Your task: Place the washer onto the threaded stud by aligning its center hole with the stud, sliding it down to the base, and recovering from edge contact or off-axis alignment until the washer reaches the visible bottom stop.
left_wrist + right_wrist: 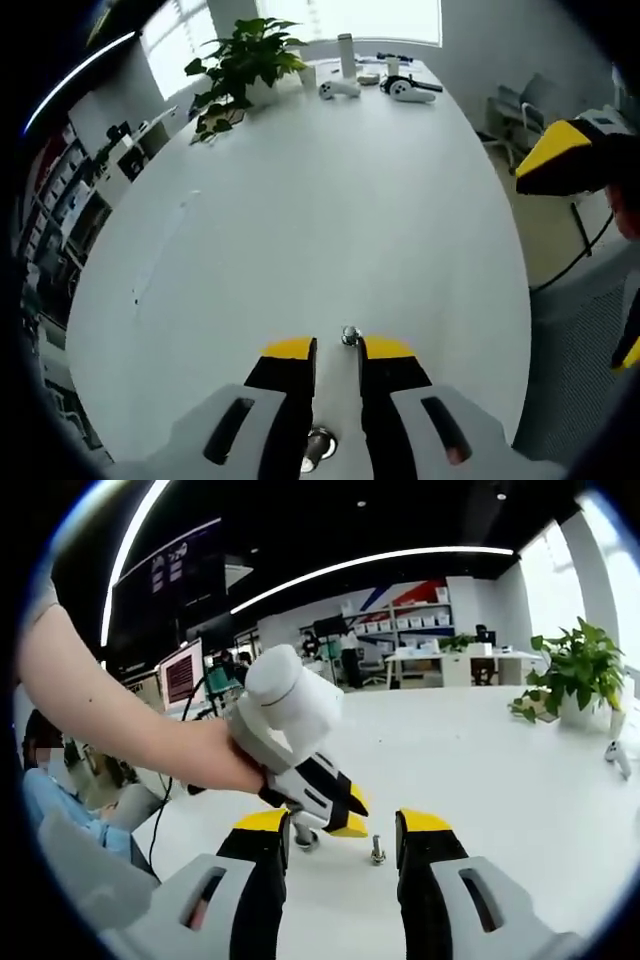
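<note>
the left gripper [338,350] has two black jaws capped with yellow tips, rising from pale grey housings that each carry a dark slanted slot. the right gripper [340,832] is built alike: black jaws, yellow tips, grey housings with slanted slots, the left-hand slot showing a reddish glint. seen from the right gripper view, the left gripper has a white rounded cylinder on a grey body. the person's forearm [110,715] is bare, no sleeve showing.
</note>
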